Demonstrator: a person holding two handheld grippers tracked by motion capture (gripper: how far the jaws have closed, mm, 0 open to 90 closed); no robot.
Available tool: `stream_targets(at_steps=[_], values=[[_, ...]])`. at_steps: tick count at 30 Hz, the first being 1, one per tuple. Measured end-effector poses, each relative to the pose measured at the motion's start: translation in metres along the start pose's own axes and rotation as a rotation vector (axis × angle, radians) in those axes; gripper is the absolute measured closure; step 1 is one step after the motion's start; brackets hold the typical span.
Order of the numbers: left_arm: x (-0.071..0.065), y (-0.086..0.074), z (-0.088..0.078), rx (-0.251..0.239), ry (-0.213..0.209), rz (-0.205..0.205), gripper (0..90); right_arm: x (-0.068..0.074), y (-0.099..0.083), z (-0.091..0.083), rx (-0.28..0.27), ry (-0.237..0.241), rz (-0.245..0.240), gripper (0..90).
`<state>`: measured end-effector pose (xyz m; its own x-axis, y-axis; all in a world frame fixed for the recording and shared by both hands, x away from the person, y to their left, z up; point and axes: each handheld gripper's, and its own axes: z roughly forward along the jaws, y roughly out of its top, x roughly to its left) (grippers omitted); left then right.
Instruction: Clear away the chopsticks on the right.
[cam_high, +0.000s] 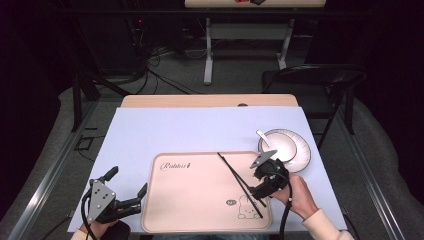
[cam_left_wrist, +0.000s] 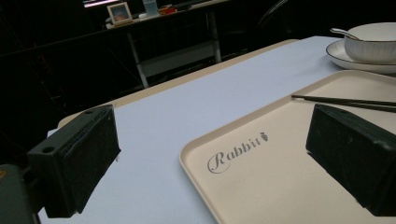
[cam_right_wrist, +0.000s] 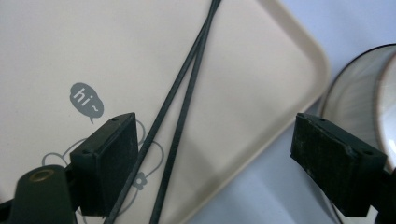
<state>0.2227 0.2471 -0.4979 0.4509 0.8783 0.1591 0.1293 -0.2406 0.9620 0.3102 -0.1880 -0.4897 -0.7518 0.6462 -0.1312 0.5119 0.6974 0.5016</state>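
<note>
So the left tongs (cam_high: 129, 187) sit wide apart at the near left corner of the pale blue tabletop (cam_high: 165, 130), nothing between the jaws, just beside the edge of the beige rectangular plastic tray (cam_high: 200, 210) with the rabbit print; the pair of thin black chopsticks (cam_high: 240, 184) lies crossed on the tray's right half; the right tongs (cam_right_wrist: 215, 154) hang over them, jaws spread wide, pads off the sticks; further right, a white ribbed bowl (cam_high: 280, 145) with a white spoon (cam_high: 262, 135) sits on a white dark-rimmed plate (cam_high: 303, 157).
</note>
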Motion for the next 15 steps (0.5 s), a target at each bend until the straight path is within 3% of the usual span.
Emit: stream_targets(at_steps=[2, 8, 13, 15], values=[[0.0, 0.0, 0.0, 0.001, -0.001, 0.002, 2.5, -0.002, -0.003, -0.005, -0.018, -0.014, 0.003, 12.3], [0.0, 0.0, 0.0, -0.002, -0.002, -0.001, 2.5, -0.007, -0.022, -0.033, -0.143, -0.062, -0.011, 5.4], [0.0, 0.0, 0.0, 0.001, -0.003, 0.002, 2.5, -0.008, -0.051, -0.05, -0.226, -0.086, 0.01, 0.4], [0.0, 0.0, 0.0, 0.001, -0.003, 0.001, 2.5, -0.006, -0.063, -0.053, -0.234, -0.088, 0.015, 0.0]])
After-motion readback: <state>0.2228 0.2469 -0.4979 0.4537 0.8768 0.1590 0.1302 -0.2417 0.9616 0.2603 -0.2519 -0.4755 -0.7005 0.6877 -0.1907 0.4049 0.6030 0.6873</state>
